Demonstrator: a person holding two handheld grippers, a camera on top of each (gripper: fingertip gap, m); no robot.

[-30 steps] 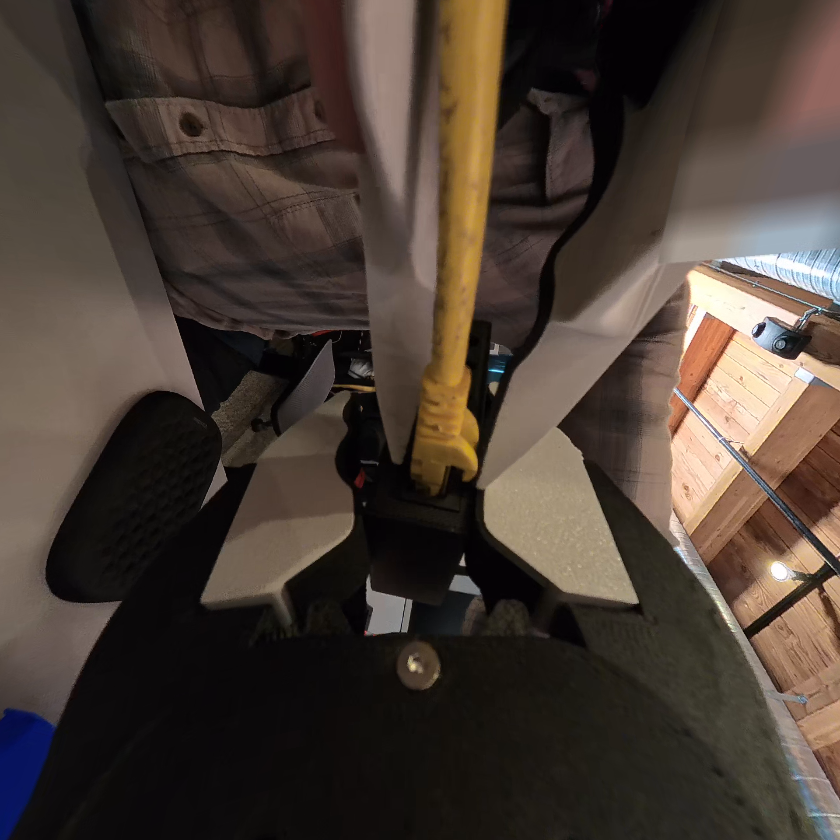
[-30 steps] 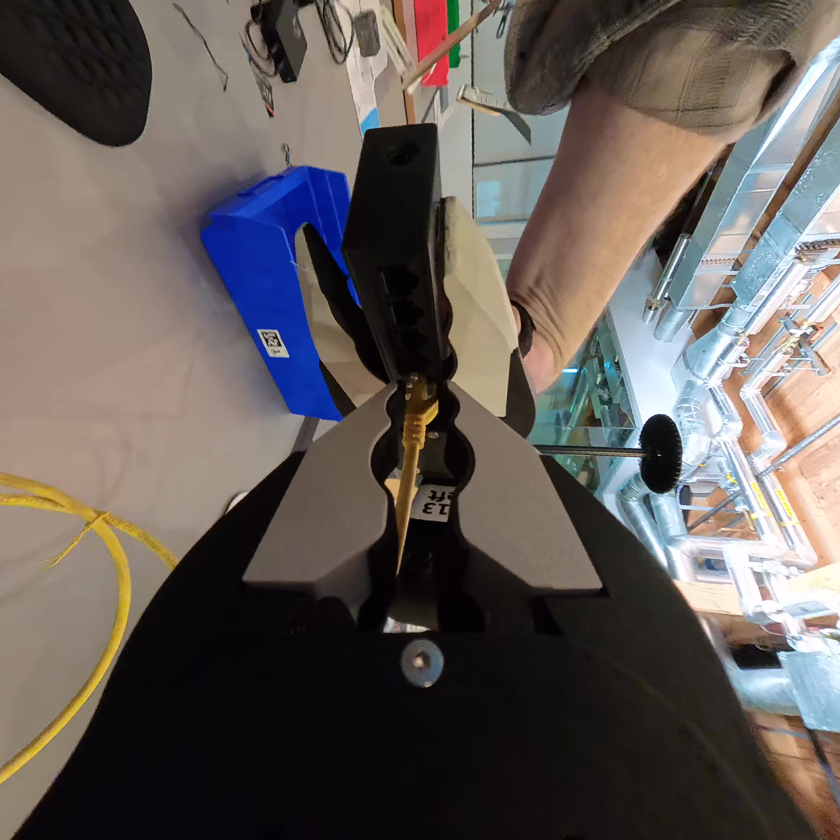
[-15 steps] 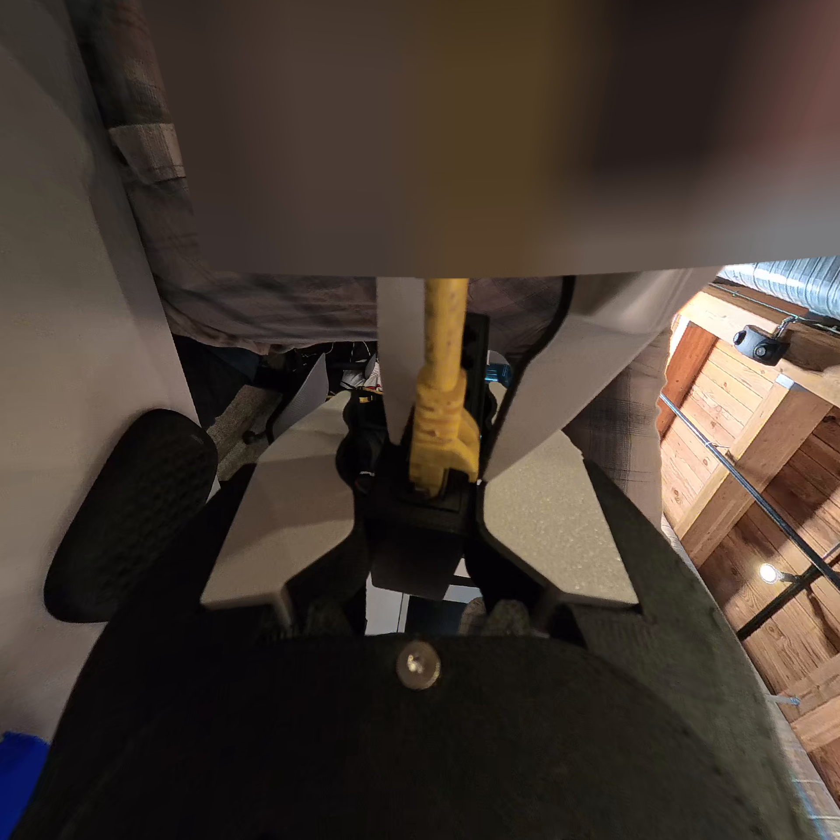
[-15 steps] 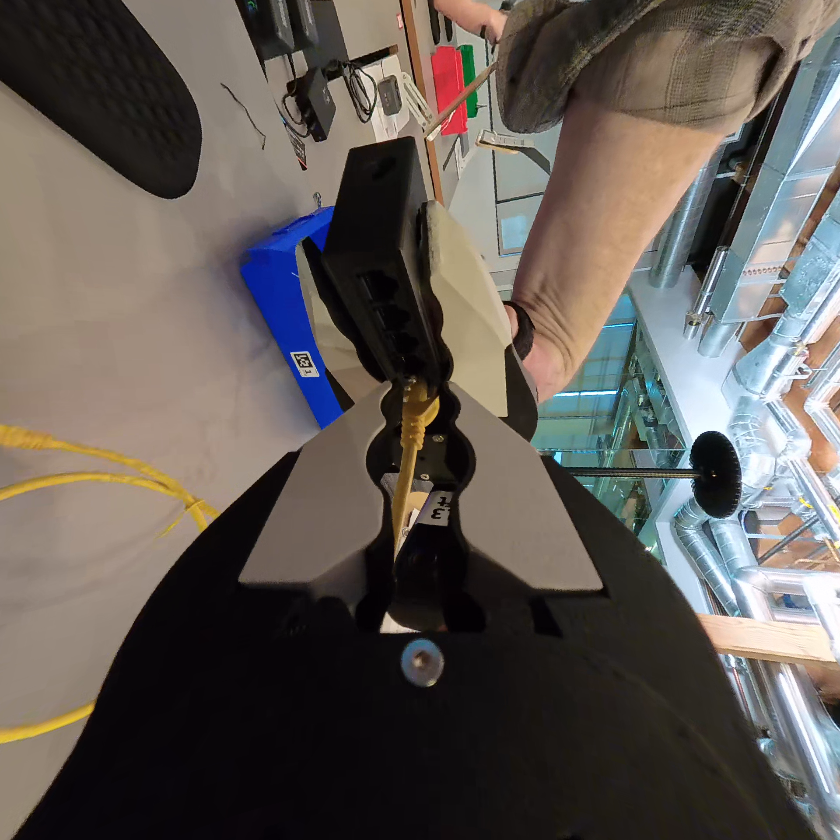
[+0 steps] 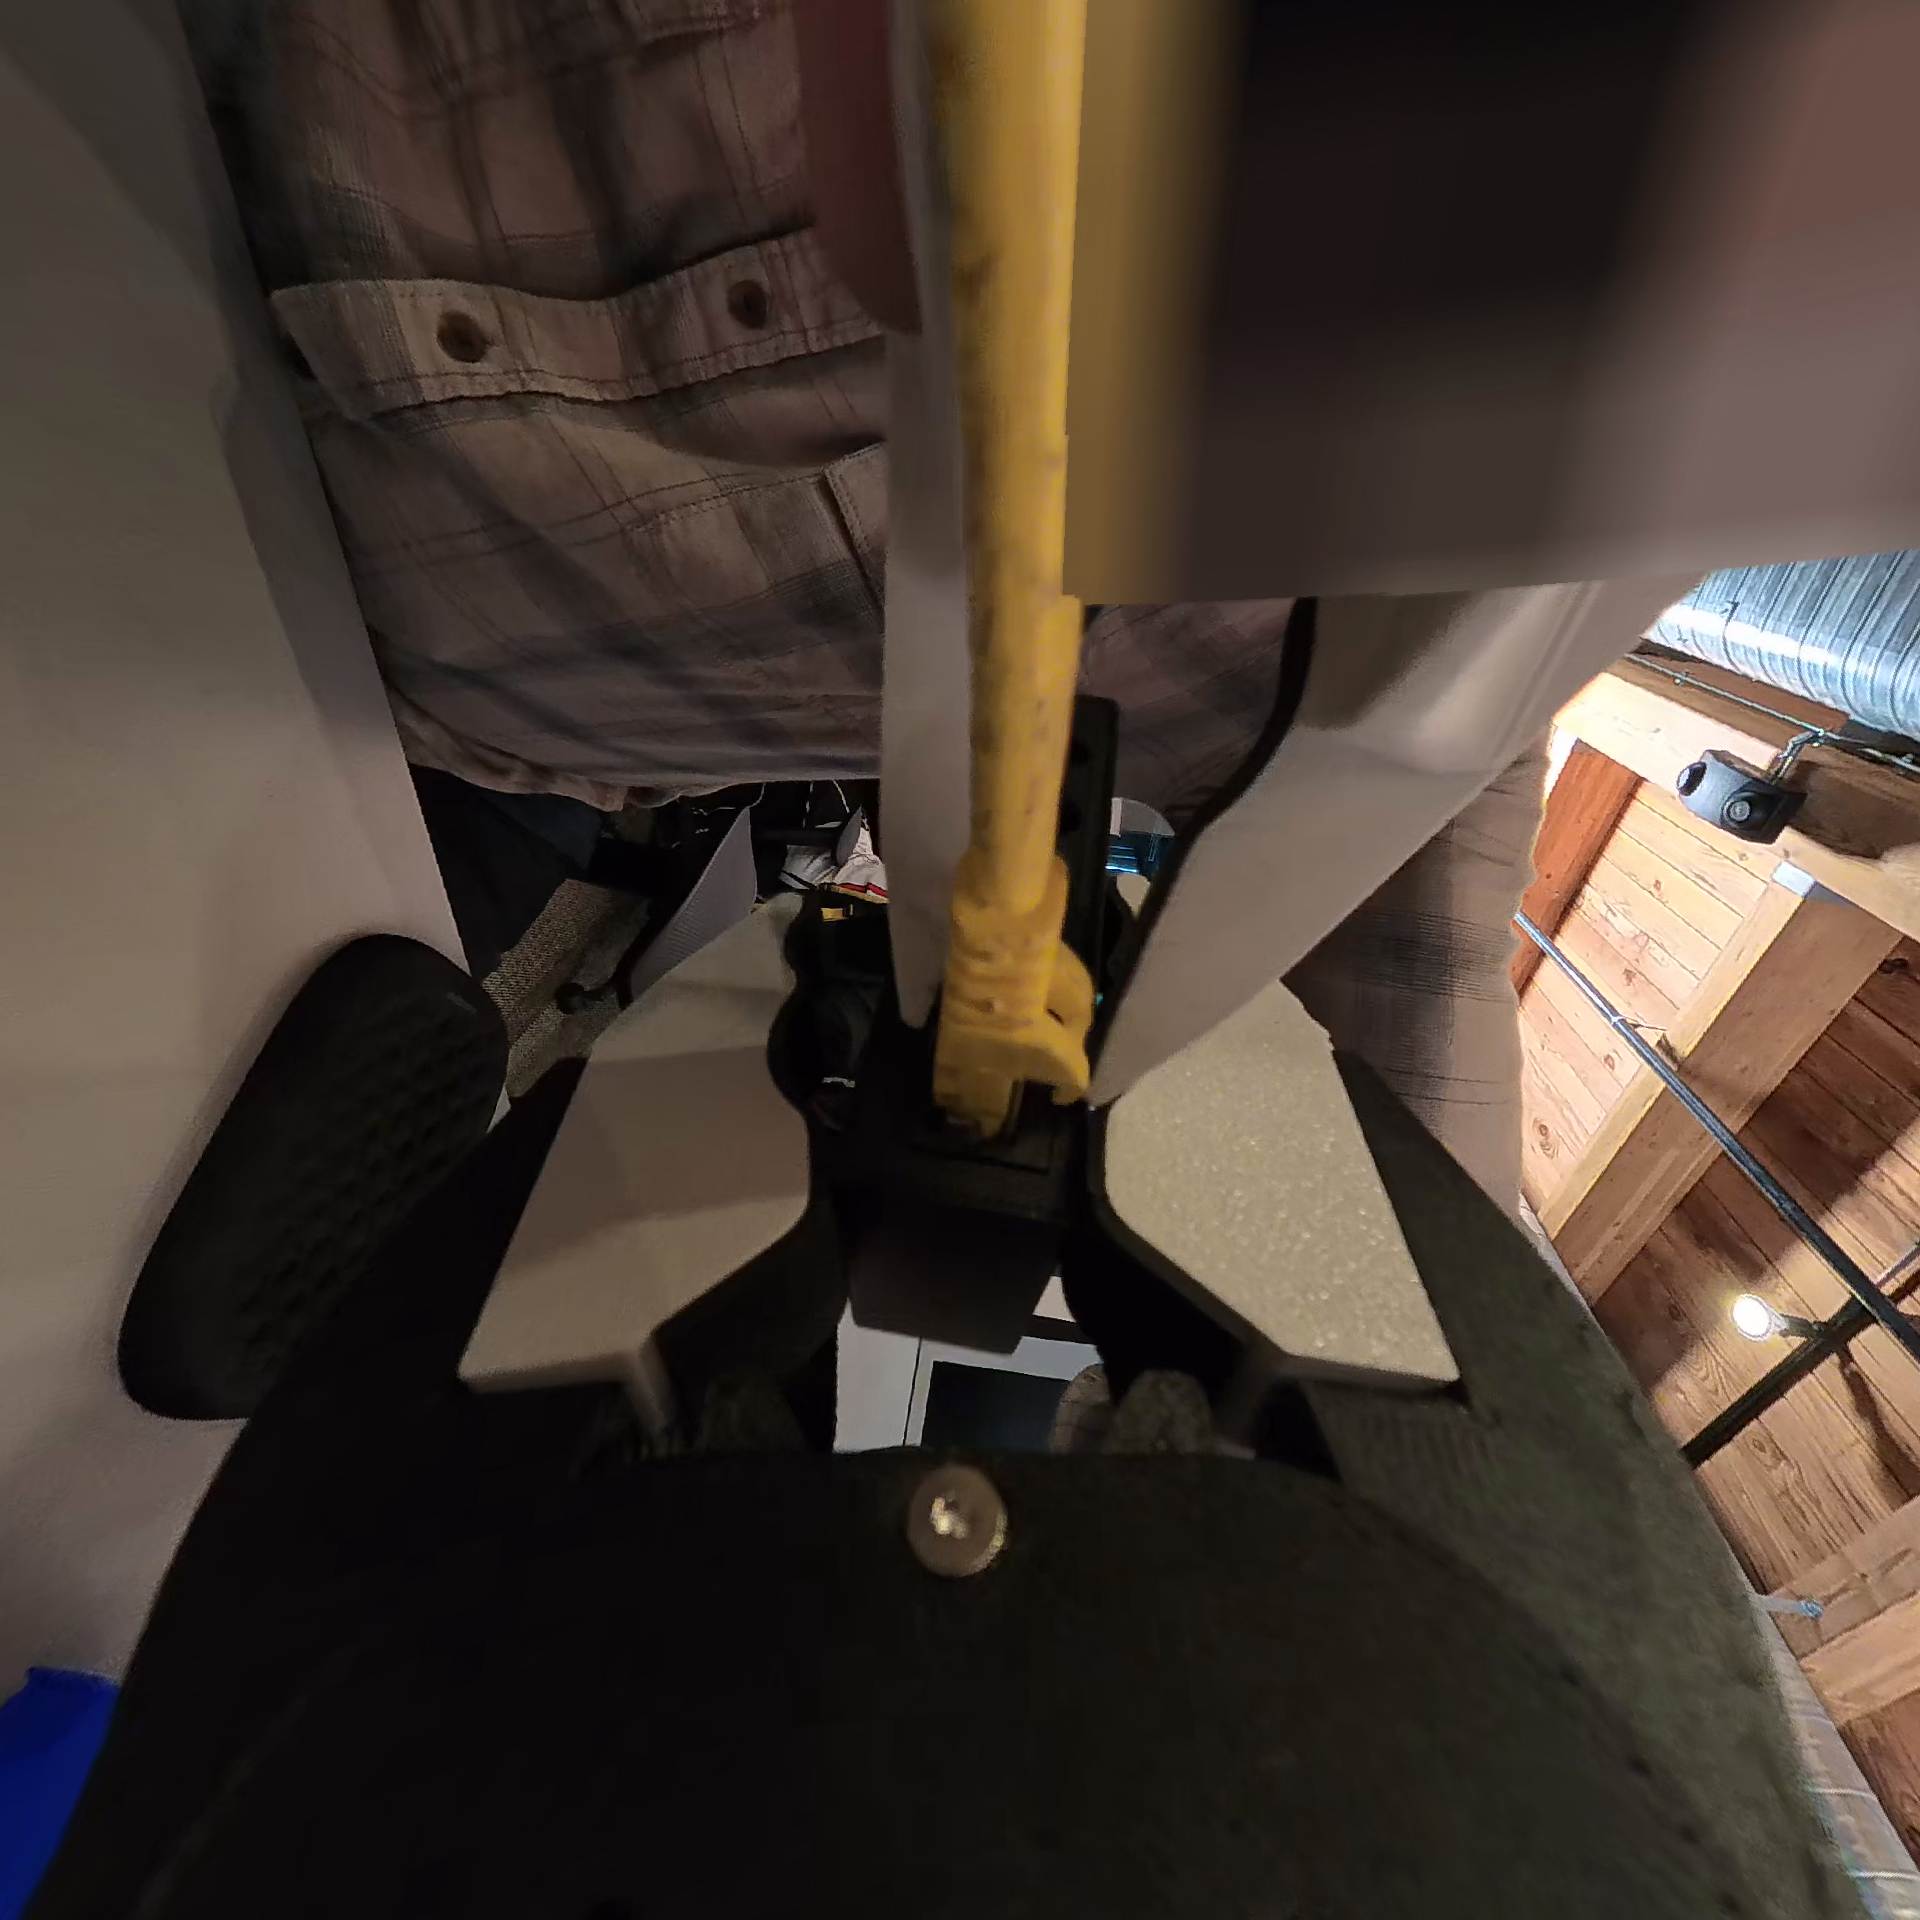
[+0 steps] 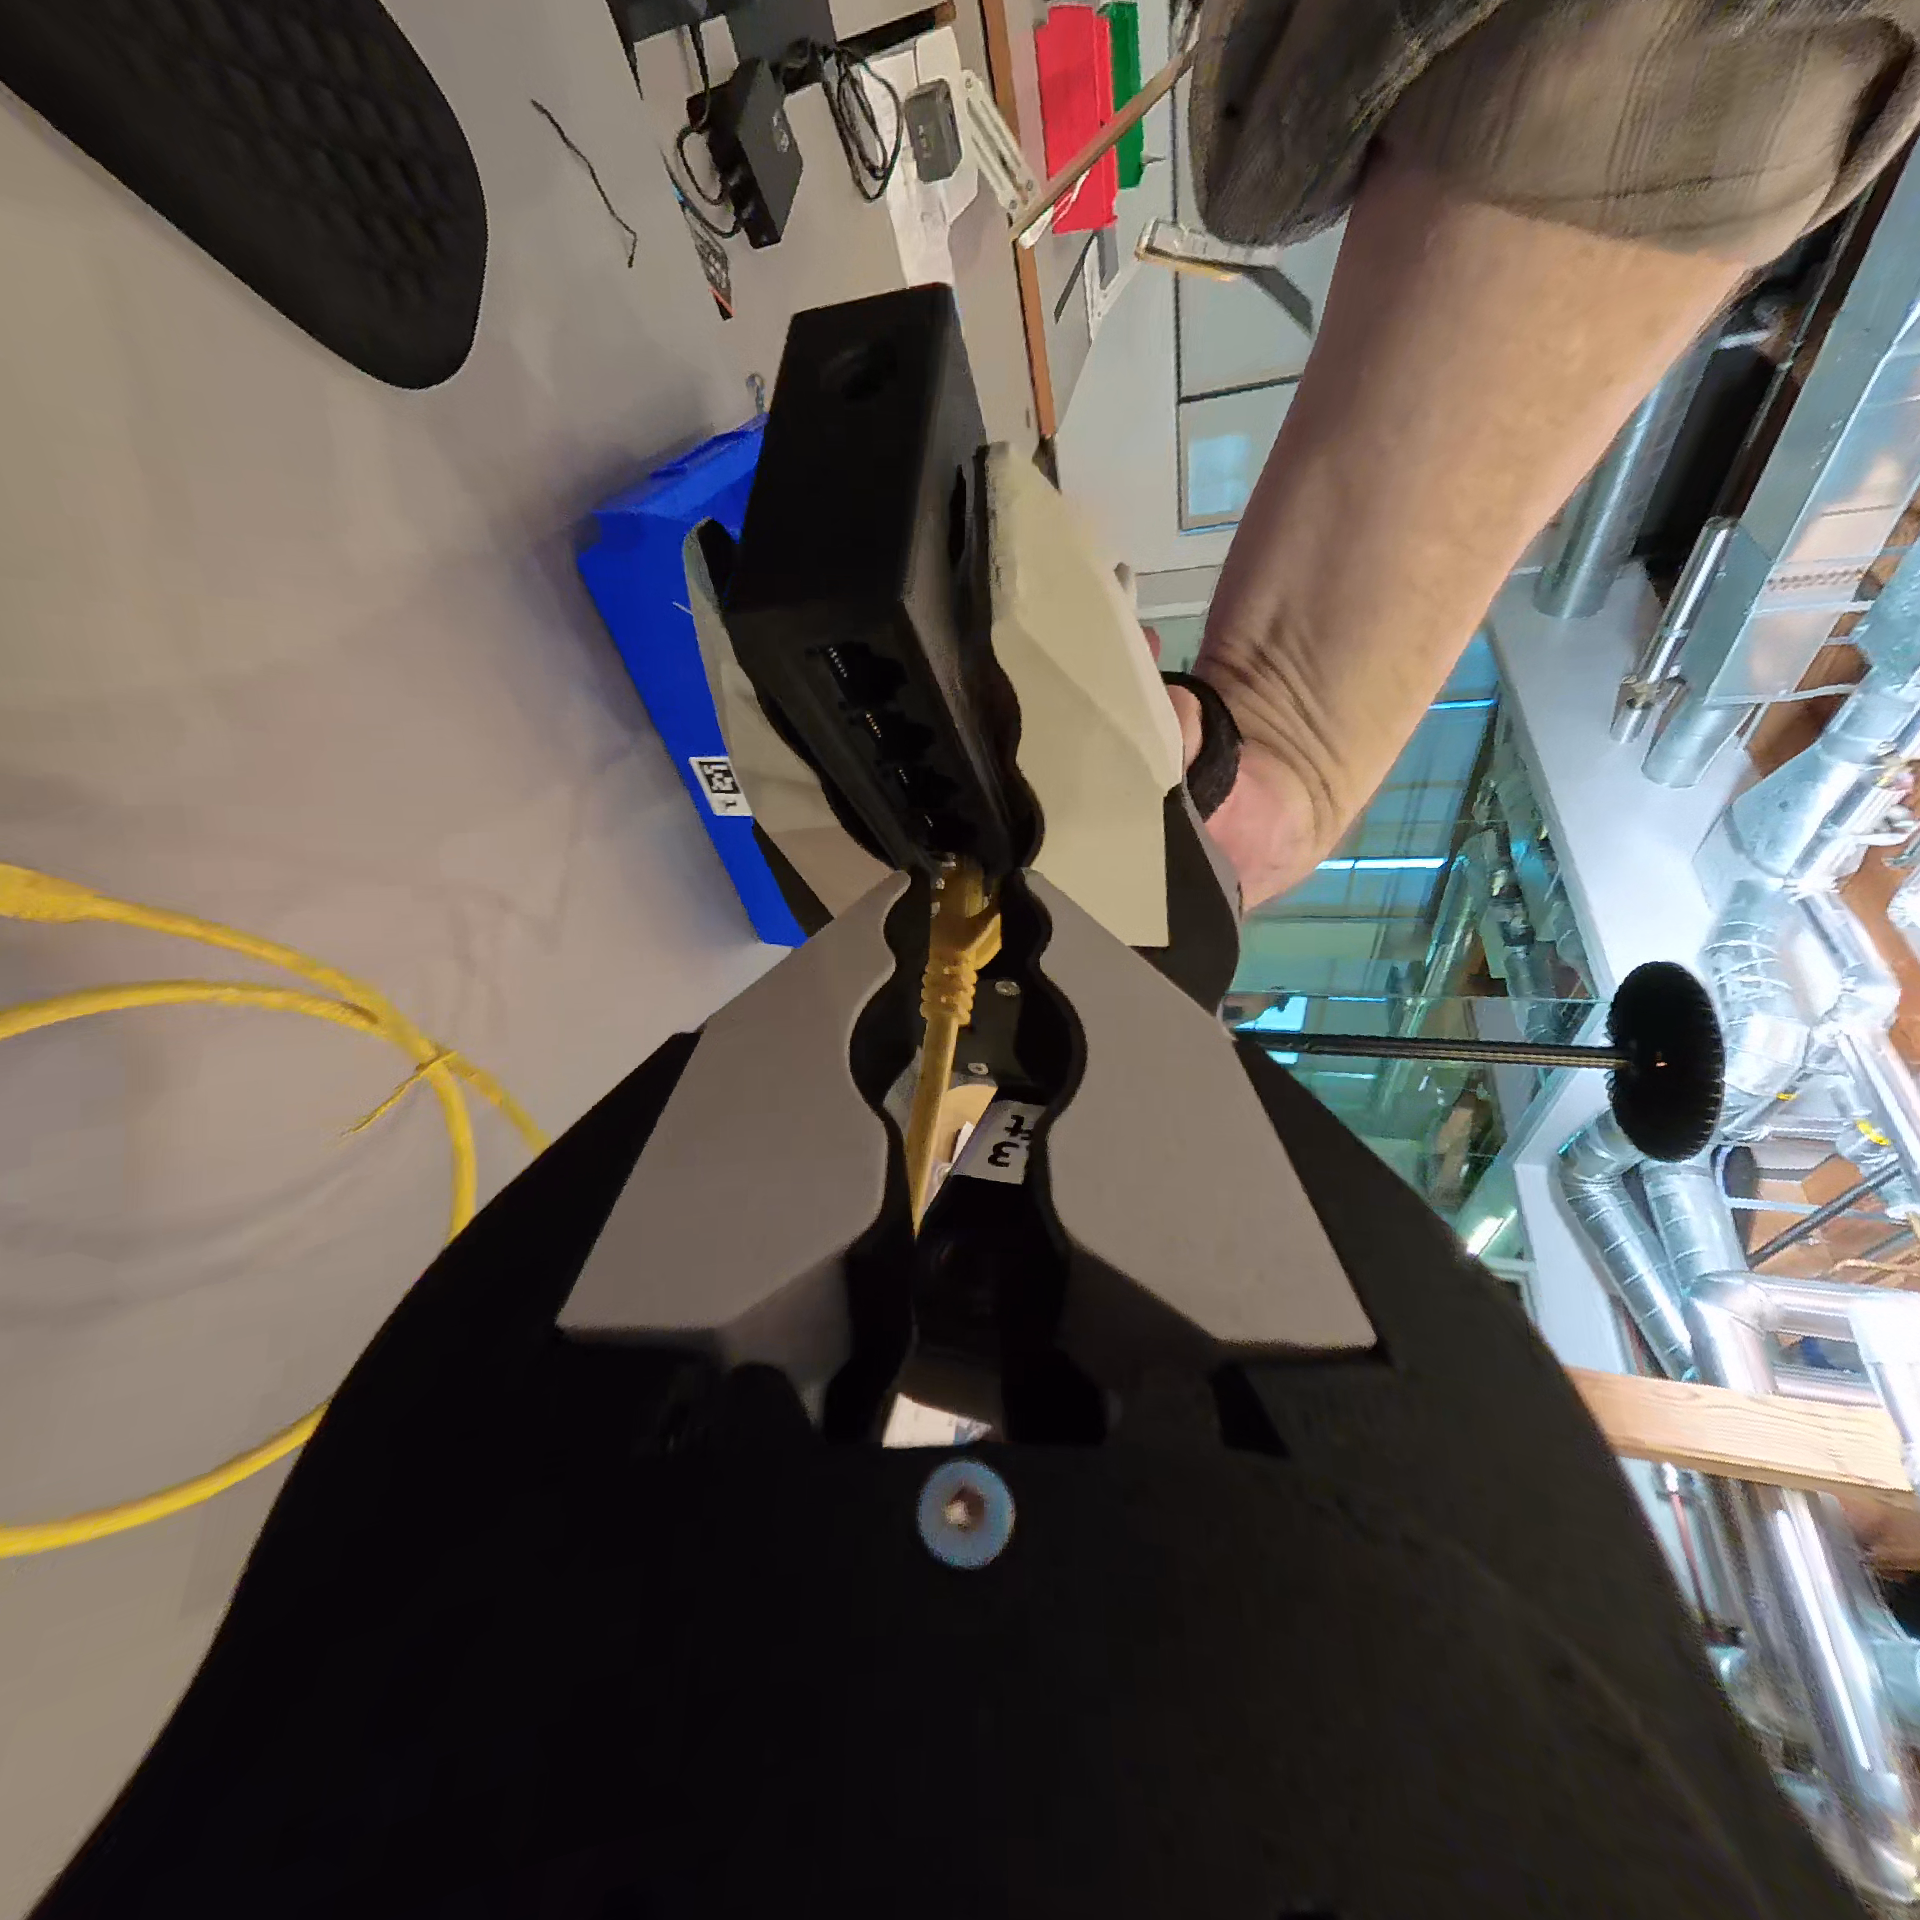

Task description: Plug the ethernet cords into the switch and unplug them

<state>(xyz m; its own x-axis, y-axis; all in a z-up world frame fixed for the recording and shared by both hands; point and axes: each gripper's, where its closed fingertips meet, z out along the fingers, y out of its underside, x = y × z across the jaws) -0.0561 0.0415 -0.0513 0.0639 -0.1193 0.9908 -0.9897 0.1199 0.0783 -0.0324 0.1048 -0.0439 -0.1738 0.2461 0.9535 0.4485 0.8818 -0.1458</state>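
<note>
My left gripper (image 5: 987,1132) is shut on the black switch (image 5: 951,1236) and holds it in the air. In the right wrist view the switch (image 6: 862,561) stands on end between the left gripper's pale fingers (image 6: 1086,717), its row of ports facing me. My right gripper (image 6: 961,899) is shut on the yellow ethernet plug (image 6: 958,961), whose tip sits in the switch's end port. In the left wrist view the plug (image 5: 1003,1023) is seated in the switch, with the right gripper's fingers (image 5: 1278,821) on both sides. The yellow cord (image 5: 1013,436) runs up out of view.
Loose yellow cords (image 6: 260,997) lie on the grey table (image 6: 260,623). A blue bin (image 6: 665,644) stands behind the switch and a black oval pad (image 6: 260,177) lies beyond it. Small devices (image 6: 748,156) sit at the far edge. A person's forearm (image 6: 1403,520) and shirt (image 5: 582,499) are close.
Both grips hold. The switch and plug have swung together, so the table, bin and cords slide across the right wrist view. The plug stays at the same end port.
</note>
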